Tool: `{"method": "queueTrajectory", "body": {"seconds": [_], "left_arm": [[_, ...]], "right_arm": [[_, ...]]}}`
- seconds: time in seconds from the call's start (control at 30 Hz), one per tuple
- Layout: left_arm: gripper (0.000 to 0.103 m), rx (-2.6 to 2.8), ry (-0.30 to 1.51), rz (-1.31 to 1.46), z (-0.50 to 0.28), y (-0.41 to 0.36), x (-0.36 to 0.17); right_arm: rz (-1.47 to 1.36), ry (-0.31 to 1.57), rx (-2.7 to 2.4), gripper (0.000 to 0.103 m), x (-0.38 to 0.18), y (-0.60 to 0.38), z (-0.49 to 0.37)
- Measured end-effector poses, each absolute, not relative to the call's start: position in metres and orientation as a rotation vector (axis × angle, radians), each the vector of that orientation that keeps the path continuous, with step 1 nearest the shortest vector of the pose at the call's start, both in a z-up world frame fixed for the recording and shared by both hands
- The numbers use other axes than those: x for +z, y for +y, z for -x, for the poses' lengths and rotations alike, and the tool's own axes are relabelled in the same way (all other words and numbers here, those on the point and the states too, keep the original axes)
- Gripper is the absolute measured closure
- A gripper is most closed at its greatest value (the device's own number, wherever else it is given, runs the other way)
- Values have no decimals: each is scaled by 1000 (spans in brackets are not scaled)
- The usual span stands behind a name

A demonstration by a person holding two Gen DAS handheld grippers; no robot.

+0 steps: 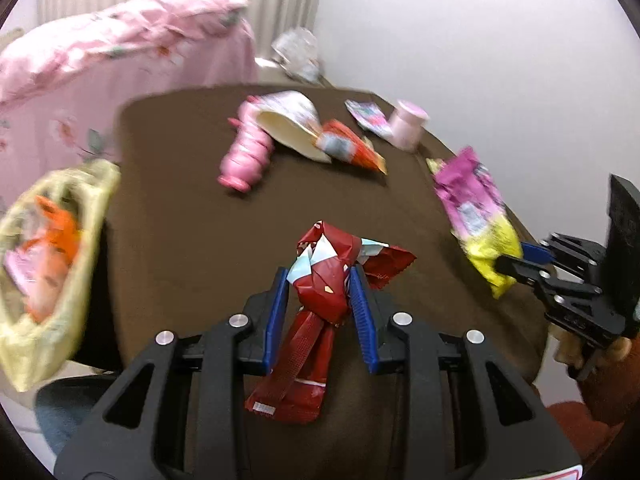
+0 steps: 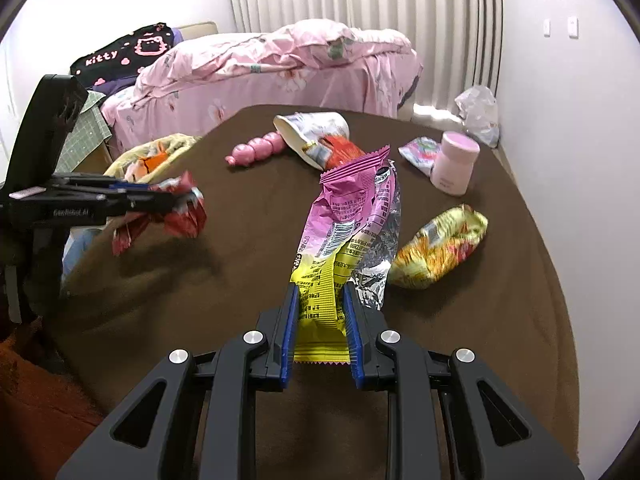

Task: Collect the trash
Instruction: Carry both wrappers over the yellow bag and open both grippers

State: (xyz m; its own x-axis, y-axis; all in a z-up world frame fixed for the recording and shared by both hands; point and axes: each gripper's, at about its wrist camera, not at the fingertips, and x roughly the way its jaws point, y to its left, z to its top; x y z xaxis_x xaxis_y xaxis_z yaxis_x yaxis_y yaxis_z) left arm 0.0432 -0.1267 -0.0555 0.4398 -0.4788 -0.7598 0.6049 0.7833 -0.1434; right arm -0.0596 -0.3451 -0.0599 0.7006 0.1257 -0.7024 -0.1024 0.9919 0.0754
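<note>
The left gripper (image 1: 320, 292) is clamped on a crumpled red wrapper (image 1: 320, 280), held above the brown table (image 2: 240, 280) near the yellow trash bag (image 1: 48, 260) at the left edge, already partly filled. The right gripper (image 2: 320, 312) is closed on a pink-and-yellow wrapper (image 2: 344, 220). Left to collect are the pink bottle (image 2: 256, 148), paper cup (image 2: 312, 128), small packet (image 2: 420, 152), pink jar (image 2: 456, 164) and yellow packet (image 2: 440, 244); no obstruction is seen.

Glossy wrappers over matt brown cloth

The red wrapper (image 1: 320, 280) is shiny crinkled film; the pink-and-yellow packet (image 2: 344, 232) shows a silver foil lining. The tablecloth (image 2: 240, 280) looks soft and napped; the pink jar (image 2: 454, 168) is smooth matt plastic.
</note>
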Motion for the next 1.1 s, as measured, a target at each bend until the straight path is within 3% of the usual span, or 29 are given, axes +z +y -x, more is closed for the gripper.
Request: {"method": "queueTrajectory", "body": {"seconds": [0.47, 0.77, 1.1], "left_arm": [[73, -337, 647, -2, -79, -8, 14], [73, -164, 616, 157, -100, 63, 16], [73, -109, 599, 198, -97, 89, 9]], "right_arm": [[73, 669, 289, 82, 15, -260, -15], [178, 654, 404, 82, 36, -186, -68], [263, 681, 483, 82, 31, -135, -92]]}}
